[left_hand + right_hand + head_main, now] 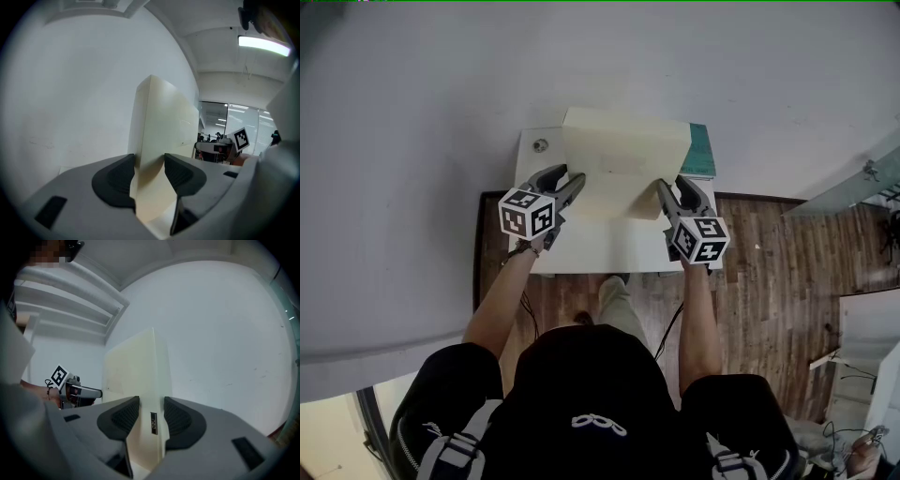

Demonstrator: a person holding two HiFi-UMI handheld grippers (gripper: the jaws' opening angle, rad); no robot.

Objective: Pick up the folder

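Note:
A cream box-type folder point(623, 159) hangs upright above the white table point(581, 248), gripped at both ends. My left gripper point(572, 187) is shut on its left end, and in the left gripper view both dark pads point(117, 180) press on the folder point(164, 126). My right gripper point(670, 192) is shut on the right end. In the right gripper view the folder point(133, 376) stands between the pads point(178, 418), with a small dark label on its narrow edge. Each gripper's marker cube shows in the other's view.
A teal object point(701, 150) lies at the table's far right corner, partly hidden by the folder. A small round fitting point(541, 144) sits at the far left corner. A grey wall stands close behind, with wooden floor point(769, 272) to the right.

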